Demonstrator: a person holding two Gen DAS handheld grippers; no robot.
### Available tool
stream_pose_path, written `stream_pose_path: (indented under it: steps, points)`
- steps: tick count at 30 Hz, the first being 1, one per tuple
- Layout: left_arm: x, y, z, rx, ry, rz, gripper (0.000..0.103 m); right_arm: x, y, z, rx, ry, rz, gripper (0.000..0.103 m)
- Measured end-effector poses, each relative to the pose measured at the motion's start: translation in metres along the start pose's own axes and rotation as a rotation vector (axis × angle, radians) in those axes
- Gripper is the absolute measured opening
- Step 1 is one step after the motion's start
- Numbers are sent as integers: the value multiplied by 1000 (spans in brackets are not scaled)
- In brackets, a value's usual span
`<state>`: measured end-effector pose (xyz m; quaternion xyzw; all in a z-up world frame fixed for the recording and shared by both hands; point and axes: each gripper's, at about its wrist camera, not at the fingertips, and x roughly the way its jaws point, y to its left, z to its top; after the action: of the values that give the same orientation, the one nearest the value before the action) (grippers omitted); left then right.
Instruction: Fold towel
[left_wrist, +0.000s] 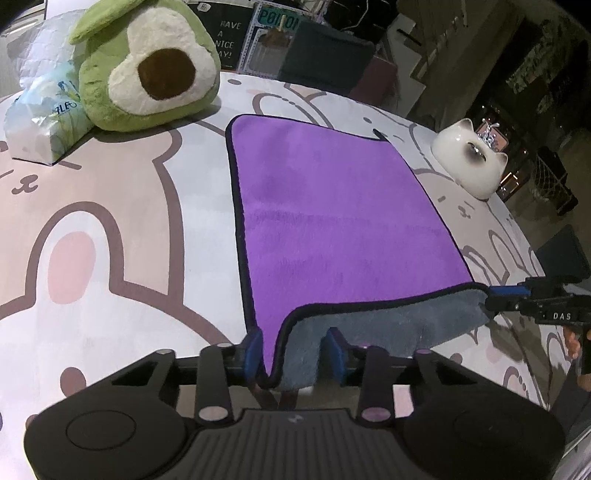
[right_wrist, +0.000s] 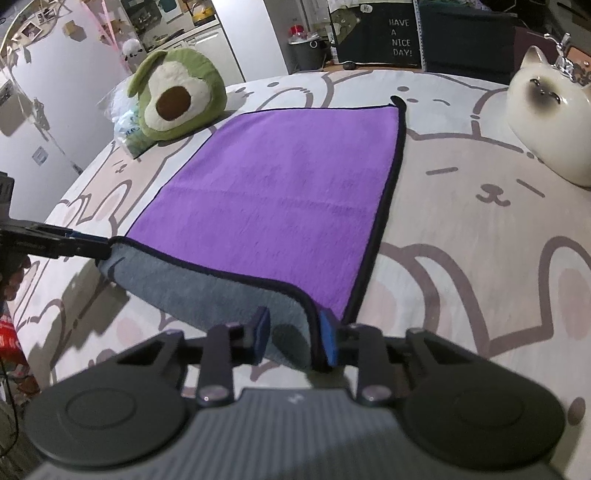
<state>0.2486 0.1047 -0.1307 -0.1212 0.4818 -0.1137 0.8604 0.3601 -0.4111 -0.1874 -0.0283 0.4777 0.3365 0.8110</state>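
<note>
Left tongs (left_wrist: 294, 352) and right tongs (right_wrist: 294, 338) each pinch a near corner of the purple towel (left_wrist: 332, 218), lifting its grey underside (pinched edges hidden between the pads) while the rest lies flat on the rabbit-print worktop (left_wrist: 122, 229) beside the avocado plush (left_wrist: 147, 62).

Dim room, fisheye-warped edges, soft blur.

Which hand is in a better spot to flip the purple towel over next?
Neither alone. The left tool and right tool each pinch a near corner of the towel, its grey underside lifted. Likely both carry the edge forward together.
</note>
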Motion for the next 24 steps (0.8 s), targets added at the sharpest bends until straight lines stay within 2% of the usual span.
stream_pose_path:
  steps: [4,8,13,20,24]
  points:
    - [2,-2,-1,18,19,5,30,1,1,-1,-3,17,0,21]
    - [5,-2,-3,33,42,14,23,2,2,-2,-15,28,-2,16]
    - [5,-3,-3,42,38,33,7,2,4,-2,-23,37,-3,8]
    - [5,-6,-3,60,35,47,5,0,2,-2,-9,37,-1,7]
    - [0,-6,-1,41,6,47,5,-2,1,-1,-1,25,0,6]
